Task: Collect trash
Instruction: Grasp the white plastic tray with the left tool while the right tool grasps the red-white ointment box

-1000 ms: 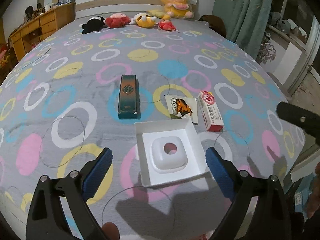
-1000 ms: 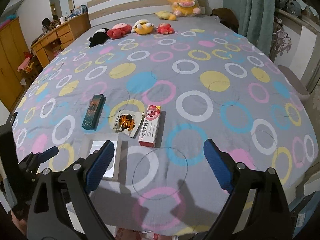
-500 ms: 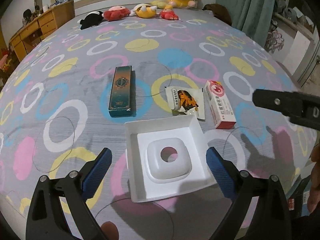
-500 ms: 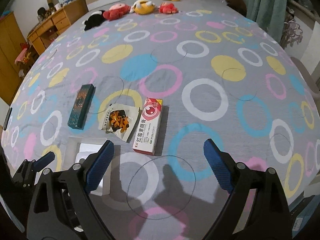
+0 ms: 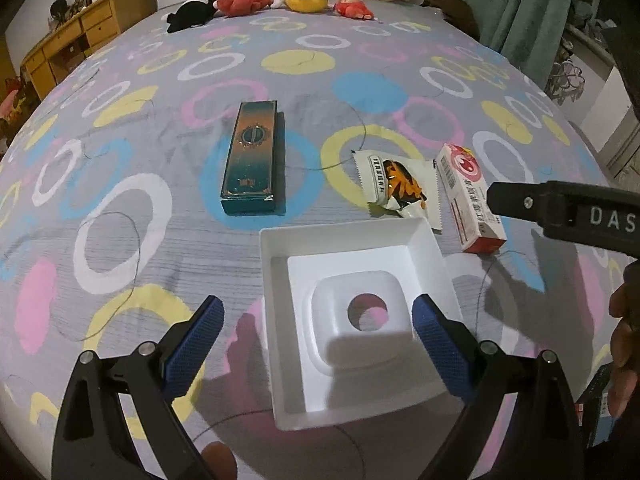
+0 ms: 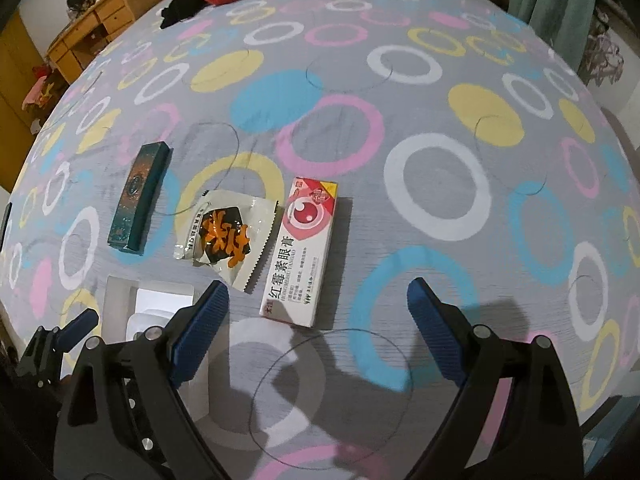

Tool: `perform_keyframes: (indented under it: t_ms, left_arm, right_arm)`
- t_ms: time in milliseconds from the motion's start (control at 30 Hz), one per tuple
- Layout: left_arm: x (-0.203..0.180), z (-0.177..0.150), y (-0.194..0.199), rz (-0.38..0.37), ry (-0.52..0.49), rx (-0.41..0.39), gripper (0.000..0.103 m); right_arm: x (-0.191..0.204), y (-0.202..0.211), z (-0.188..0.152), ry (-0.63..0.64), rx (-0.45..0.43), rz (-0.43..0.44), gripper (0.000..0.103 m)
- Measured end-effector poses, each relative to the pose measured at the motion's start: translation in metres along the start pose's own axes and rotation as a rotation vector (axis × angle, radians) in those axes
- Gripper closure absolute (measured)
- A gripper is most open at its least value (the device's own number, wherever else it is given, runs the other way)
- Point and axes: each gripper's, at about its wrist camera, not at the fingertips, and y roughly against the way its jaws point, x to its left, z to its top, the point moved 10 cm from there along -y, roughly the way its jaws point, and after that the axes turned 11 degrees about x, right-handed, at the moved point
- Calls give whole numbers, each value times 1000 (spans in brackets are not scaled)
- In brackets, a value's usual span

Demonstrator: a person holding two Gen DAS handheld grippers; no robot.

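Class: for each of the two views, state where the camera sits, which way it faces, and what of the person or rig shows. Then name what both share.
Left wrist: on the left gripper, angled down at the white square plastic tray; the person's hand shows at right.
Right wrist: on the right gripper, angled down at the red-and-white cardboard medicine box.
Shared: tray, box, torn white snack wrapper, teal rectangular carton.

Left gripper [image 5: 316, 330] jaws wide over white tray [image 5: 348, 240], teal box [image 5: 251, 160] at eleven o'clock, snack wrapper [image 5: 400, 186] and red-white carton [image 5: 466, 196] at one o'clock.
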Motion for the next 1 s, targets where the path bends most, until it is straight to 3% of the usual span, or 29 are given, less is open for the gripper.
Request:
perform_keyframes:
  t_ms: [100,467,567,600,633,667,1000]
  left_arm:
    - [0,-1,-5,-26,11,19,10]
    - [-2,1,-22,-14,16,49,10]
    - [-3,2,-25,-18,13,44,10]
    - [-3,2,-26,-20,12,42,11]
    - [-4,3,-25,-29,16,35,15]
    - [-3,4,-24,-33,21,24,28]
    - [-2,6,-18,-71,59,28,29]
  right_arm:
    - [1,-10,1,-4,23,-1,15]
    - [0,-44,4,-10,103,-30,15]
    - [-1,-57,4,-18,134,-32,23]
    - [-2,-57,6,-22,120,-40,31]
    - [-3,-56,8,-22,113,-46,41]
    - [-2,-53,10,-15,102,-53,71]
    - [-3,-49,14,5,105,-67,71]
